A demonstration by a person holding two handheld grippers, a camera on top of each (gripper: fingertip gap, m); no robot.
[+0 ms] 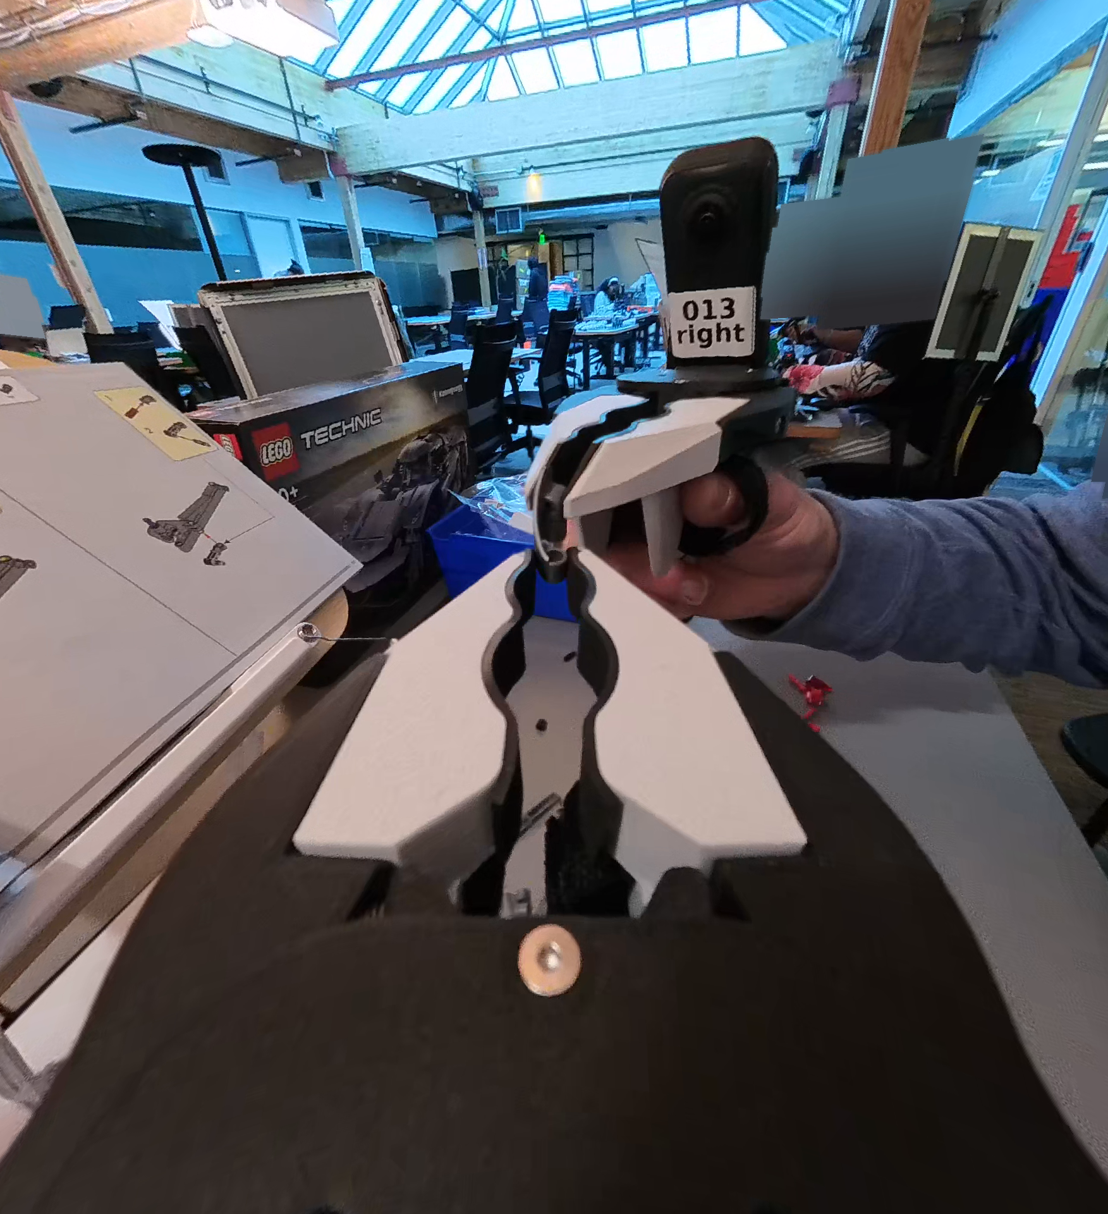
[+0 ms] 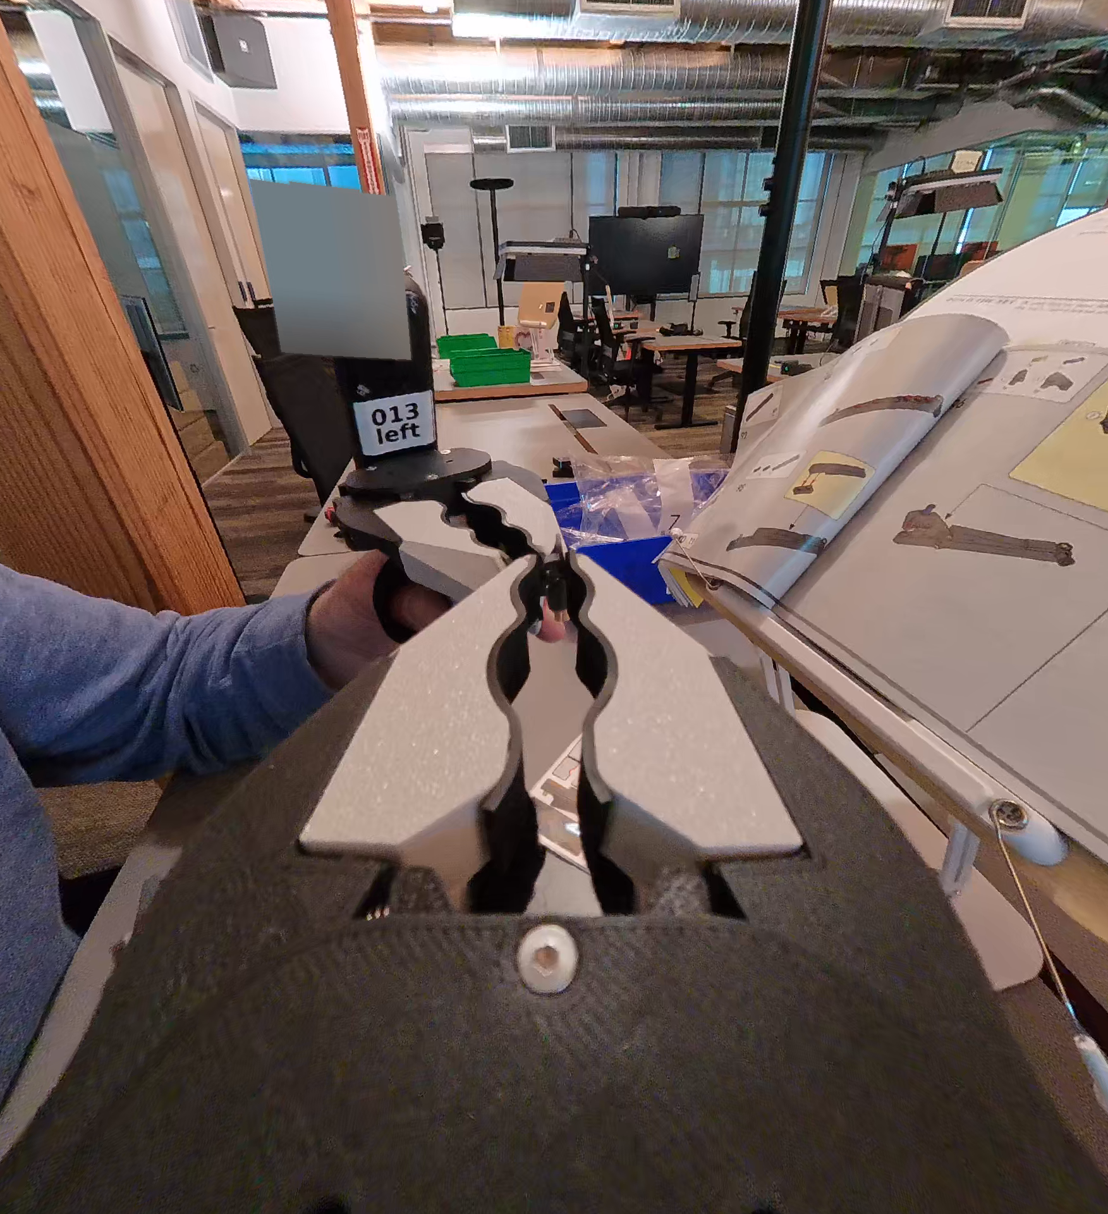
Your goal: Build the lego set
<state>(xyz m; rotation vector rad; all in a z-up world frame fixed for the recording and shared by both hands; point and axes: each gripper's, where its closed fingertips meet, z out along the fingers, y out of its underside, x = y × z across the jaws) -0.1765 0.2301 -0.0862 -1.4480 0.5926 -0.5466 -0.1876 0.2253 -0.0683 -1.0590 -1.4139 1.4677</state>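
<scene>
Two hand-held grippers meet tip to tip above a grey counter [image 1: 932,821]. In the left wrist view, the left gripper [image 1: 552,570] has its white fingers drawn close at the tips, pinching a small black lego piece [image 1: 554,563]. The right gripper [image 1: 548,525] comes in from above and to the right, held by a hand [image 1: 754,552] in a blue sleeve, and its tips touch the same piece. In the right wrist view, the right gripper [image 2: 548,578] is likewise narrowed onto the piece [image 2: 554,588], with the left gripper [image 2: 538,548] opposite it — which gripper carries the load cannot be told.

To the right of the left gripper, small red pieces [image 1: 810,693] lie on the counter. To its left, an open manual [image 1: 111,545] rests on a tilted stand. Just beyond the tips sits a blue bin [image 1: 472,552] with clear bags, and farther left a dark lego box [image 1: 354,453].
</scene>
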